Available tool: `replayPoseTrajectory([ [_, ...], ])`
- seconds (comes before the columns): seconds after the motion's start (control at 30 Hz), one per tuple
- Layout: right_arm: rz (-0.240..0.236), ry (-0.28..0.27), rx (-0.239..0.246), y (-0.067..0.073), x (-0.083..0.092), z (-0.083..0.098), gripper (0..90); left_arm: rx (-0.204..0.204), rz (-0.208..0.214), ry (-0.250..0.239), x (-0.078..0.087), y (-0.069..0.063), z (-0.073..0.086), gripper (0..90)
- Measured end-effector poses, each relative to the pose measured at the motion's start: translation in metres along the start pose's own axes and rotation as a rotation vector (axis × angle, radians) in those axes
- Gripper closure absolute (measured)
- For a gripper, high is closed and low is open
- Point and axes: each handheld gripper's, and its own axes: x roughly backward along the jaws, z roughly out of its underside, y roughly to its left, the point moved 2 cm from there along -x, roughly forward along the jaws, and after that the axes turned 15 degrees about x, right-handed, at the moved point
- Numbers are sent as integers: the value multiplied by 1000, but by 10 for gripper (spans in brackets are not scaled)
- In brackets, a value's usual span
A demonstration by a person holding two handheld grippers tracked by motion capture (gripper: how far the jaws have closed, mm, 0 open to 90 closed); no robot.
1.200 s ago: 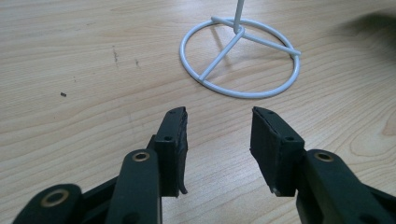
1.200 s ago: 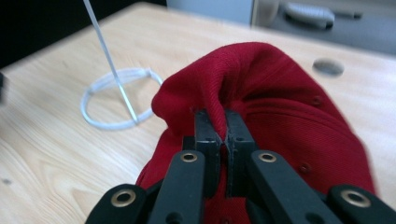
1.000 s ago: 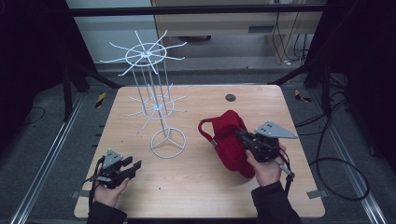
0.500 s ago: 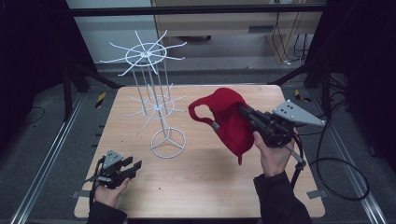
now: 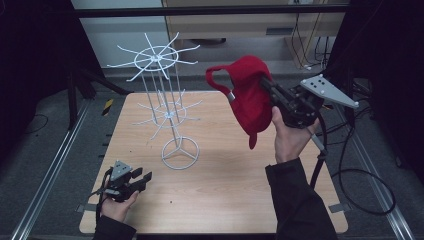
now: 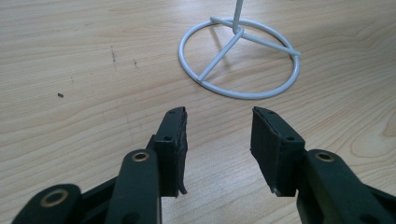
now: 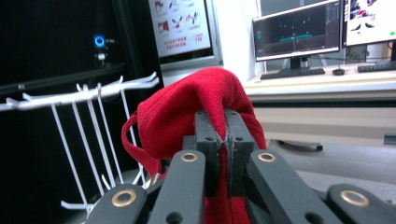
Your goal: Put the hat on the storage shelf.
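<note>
Right hand-held gripper: pinching the red cap's fabric, so it dangles high beside the white wire rack, level with the top hooks.
Left hand-held gripper: jaws spread, nothing between, parked on the surface near the rack's ring base.
</note>
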Motion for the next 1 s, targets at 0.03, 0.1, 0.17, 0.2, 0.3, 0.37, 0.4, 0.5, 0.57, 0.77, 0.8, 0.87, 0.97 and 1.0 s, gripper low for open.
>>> replayPoseTrajectory([
  [0.03,4,-10,-3,0,-1,-4,873,-1,-2,3,0,0,0,554],
  [0.1,6,-26,-10,-1,-2,-11,872,-1,-1,4,-1,1,0,554],
  [0.17,12,-41,-4,-1,-2,-19,873,0,-1,3,0,0,0,554],
  [0.2,14,-51,-5,-1,-1,-23,873,-1,0,3,0,0,0,554],
  [0.3,10,-80,-11,-1,1,-35,873,-2,-1,6,-1,0,0,554],
  [0.37,6,-101,-11,1,2,-42,873,-3,0,6,-1,0,1,554],
  [0.4,1,-107,-8,3,1,-47,873,-2,1,5,-1,0,1,554],
  [0.5,-14,-112,-5,9,-3,-54,873,-4,1,4,0,0,1,554],
  [0.57,-26,-115,-4,13,-6,-56,872,-6,0,3,0,0,0,554],
  [0.77,-58,-103,-2,26,-19,-56,872,-7,0,5,-1,0,0,554],
  [0.8,-59,-99,-1,27,-20,-56,872,-6,-1,4,-1,0,0,554],
  [0.87,-62,-86,-1,29,-24,-53,872,-7,1,4,-1,0,0,555],
  [0.97,-69,-66,-5,33,-31,-47,872,-6,1,1,0,0,0,555],
  [1.0,-74,-58,-8,35,-33,-43,872,-6,2,1,0,0,0,555],
])
